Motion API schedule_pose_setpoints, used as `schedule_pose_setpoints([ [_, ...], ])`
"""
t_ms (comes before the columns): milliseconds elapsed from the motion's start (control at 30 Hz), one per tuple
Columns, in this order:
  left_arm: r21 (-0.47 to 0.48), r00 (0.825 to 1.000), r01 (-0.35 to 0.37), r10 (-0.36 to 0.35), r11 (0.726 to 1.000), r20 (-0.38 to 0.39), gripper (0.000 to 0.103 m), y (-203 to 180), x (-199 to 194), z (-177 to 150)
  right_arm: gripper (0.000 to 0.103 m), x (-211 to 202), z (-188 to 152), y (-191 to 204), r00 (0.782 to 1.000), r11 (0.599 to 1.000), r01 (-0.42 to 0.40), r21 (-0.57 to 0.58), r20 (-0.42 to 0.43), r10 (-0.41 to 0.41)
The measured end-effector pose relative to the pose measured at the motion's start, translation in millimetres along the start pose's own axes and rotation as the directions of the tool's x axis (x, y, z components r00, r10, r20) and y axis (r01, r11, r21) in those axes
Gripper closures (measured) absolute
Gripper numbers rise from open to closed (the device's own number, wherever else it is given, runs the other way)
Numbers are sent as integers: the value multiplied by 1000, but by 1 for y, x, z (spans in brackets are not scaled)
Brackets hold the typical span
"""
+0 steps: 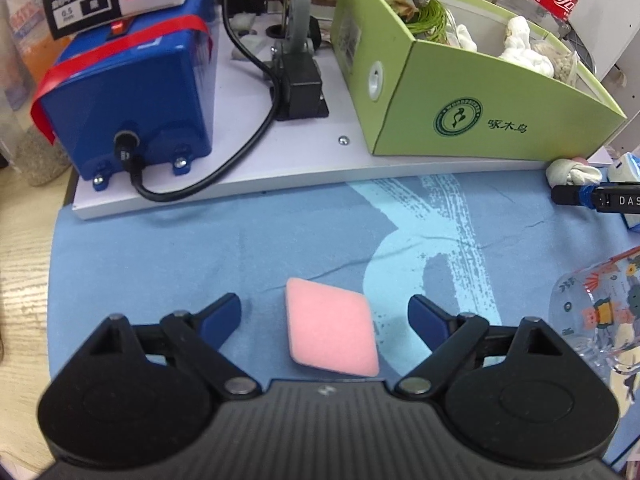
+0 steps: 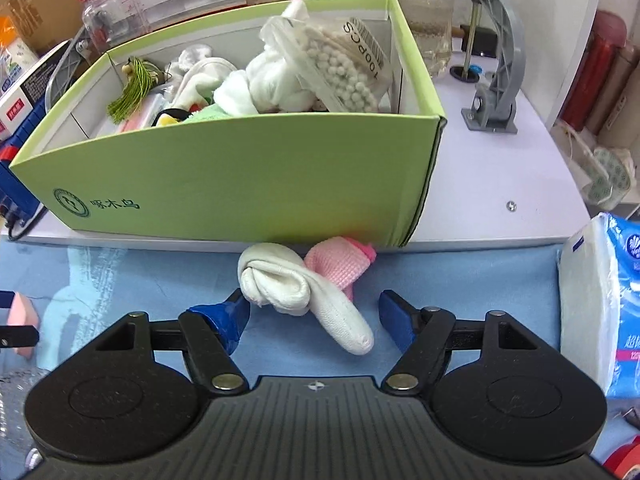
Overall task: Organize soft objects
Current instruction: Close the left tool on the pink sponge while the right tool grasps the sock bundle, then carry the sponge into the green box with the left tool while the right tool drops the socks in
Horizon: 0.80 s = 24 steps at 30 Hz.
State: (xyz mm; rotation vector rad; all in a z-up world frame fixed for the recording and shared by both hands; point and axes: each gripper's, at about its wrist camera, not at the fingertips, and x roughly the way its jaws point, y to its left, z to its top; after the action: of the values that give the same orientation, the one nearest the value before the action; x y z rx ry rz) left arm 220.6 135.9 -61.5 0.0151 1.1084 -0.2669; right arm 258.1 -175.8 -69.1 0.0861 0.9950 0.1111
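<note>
A pink sponge [image 1: 331, 334] lies flat on the blue mat, between the open fingers of my left gripper [image 1: 324, 312], which touch nothing. A white rolled sock [image 2: 298, 292] with a pink knit piece [image 2: 338, 266] lies on the mat against the green box [image 2: 240, 184]; my right gripper [image 2: 314, 312] is open around it, fingers apart from it. The green box [image 1: 472, 120] holds white cloths, a green tassel and a bag of white beads [image 2: 344, 68]. The sponge also shows at the left edge of the right wrist view [image 2: 22, 320].
A blue power unit [image 1: 132, 92] with a black cable and a grey stand [image 1: 298, 40] sit on the white board behind the mat. A clear printed cup [image 1: 600, 312] stands right of the left gripper. A tissue pack [image 2: 600, 304] lies right of the right gripper.
</note>
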Motion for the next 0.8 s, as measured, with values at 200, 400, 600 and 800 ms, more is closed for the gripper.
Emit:
schedule_pose_setpoints([
  [200,25,996,-82,81,996,41,13,-9,3,-6,37,3,-9,4,997,997,42,-61,65,-38],
  [400,1,993,-103,103,995,49,13,-10,2,-7,32,1,-18,-1,992,996,46,-74,121,-37],
  [600,-18,992,-115,116,993,57,29,-10,-5,-15,40,1,-19,4,990,997,36,-74,137,-26],
  [800,-32,998,-41,42,999,36,74,-12,-16,-15,83,-11,-24,0,987,998,-26,-50,155,33],
])
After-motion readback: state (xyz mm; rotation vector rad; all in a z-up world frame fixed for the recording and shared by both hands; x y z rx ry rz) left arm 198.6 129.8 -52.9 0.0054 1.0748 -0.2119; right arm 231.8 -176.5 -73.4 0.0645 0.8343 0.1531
